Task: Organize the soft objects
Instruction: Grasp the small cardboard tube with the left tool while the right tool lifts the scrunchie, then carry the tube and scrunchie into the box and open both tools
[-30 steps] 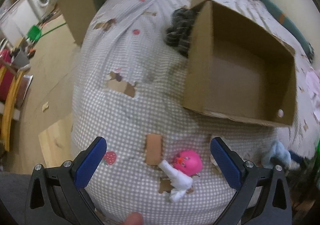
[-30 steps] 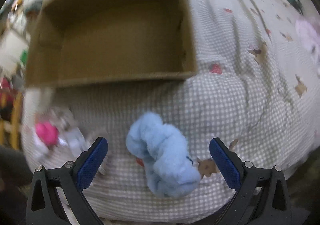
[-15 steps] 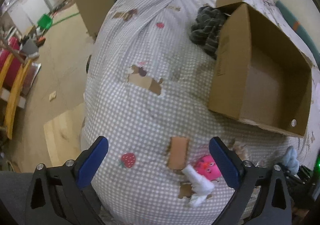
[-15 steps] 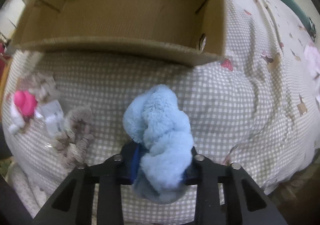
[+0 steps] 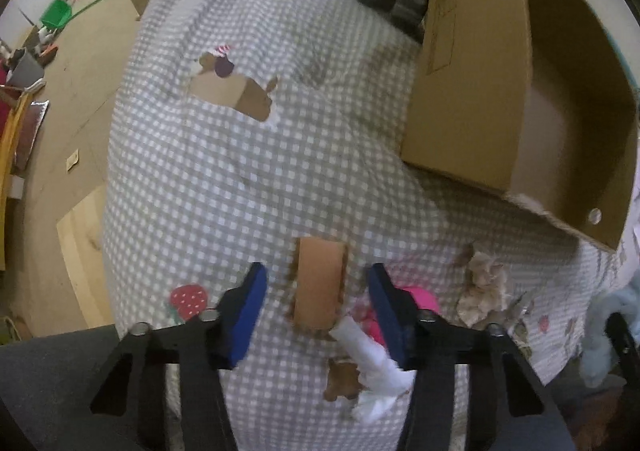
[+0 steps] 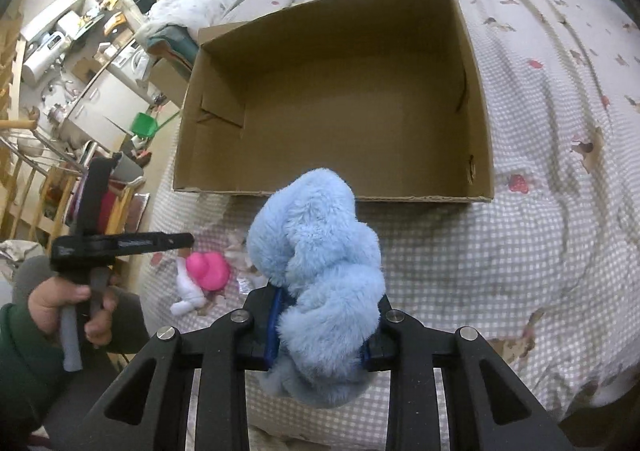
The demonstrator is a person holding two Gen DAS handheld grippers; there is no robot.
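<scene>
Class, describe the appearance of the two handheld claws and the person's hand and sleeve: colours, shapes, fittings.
Both claws are black frames with triangular cut-outs, silver bolts and blue pads: the left claw and the right claw. In the right wrist view the left unit has a grey handle. The bare left hand emerges from a dark green sleeve. No cables are visible.

Your right gripper (image 6: 318, 335) has its blue pads almost totally buried in the fluffy blue plush toy (image 6: 320, 271), and the plush blocks the bed right ahead of the jaws. On the left wrist view, the right-hand finger (image 5: 386, 317) covers most of the pink toy (image 5: 428, 299), and the cardboard box (image 5: 472, 91) runs off the top edge.
</scene>
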